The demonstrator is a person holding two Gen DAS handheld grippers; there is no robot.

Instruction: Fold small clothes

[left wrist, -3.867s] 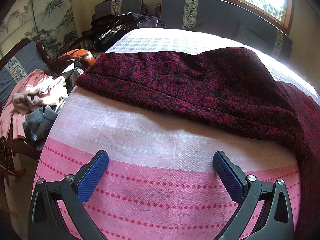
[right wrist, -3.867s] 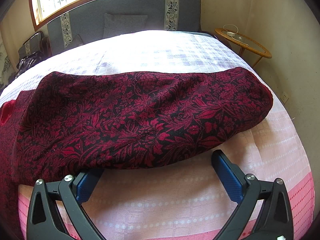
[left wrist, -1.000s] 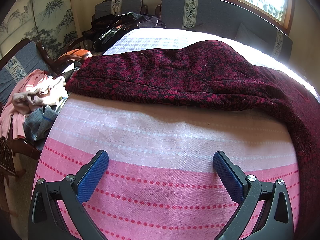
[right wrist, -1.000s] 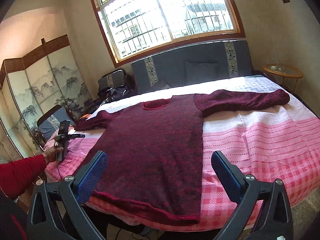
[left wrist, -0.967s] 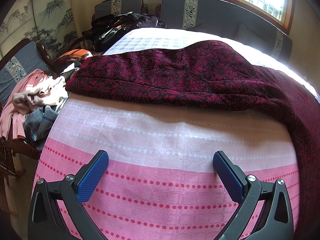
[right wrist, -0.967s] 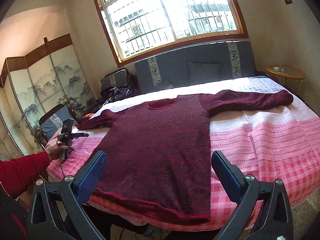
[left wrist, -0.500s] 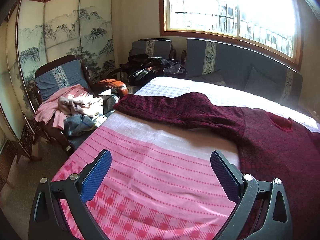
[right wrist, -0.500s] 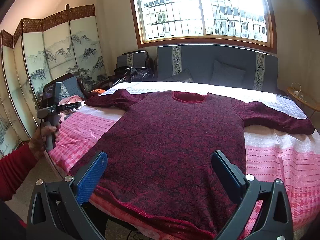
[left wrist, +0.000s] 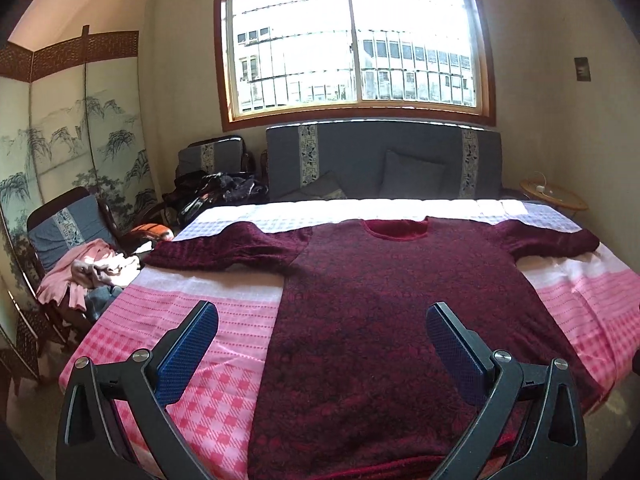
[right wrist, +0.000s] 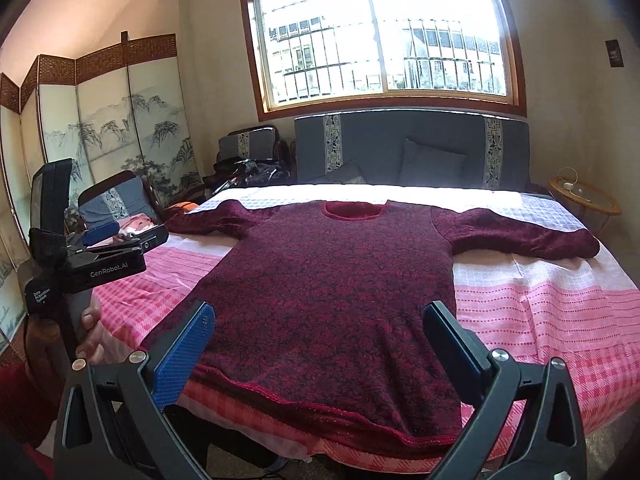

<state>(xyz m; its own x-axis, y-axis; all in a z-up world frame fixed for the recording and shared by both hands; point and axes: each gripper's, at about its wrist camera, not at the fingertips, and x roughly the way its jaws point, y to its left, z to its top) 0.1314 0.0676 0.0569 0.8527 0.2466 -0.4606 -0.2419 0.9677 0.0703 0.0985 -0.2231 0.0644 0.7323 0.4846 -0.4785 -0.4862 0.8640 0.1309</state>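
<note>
A dark red floral sweater [left wrist: 384, 312] lies flat on the pink checked bed [left wrist: 208, 400], neck toward the window and both sleeves spread sideways. It also shows in the right wrist view [right wrist: 332, 292], its hem at the bed's near edge. My left gripper [left wrist: 320, 336] is open and empty, held above the bed's near edge over the sweater's lower part. My right gripper [right wrist: 316, 336] is open and empty above the hem. The left gripper's body [right wrist: 96, 256] shows at the left of the right wrist view, held in a hand.
A chair with a heap of pink and grey clothes [left wrist: 88, 276] stands left of the bed. A grey sofa [left wrist: 384, 164] lines the wall under the window. A painted folding screen [right wrist: 132, 136] stands at the left. A round side table [right wrist: 584, 196] is at the right.
Both grippers pulled back from the sleeves to the foot of the bed and rose. The whole sweater is now in view, spread flat. Both stayed open.
</note>
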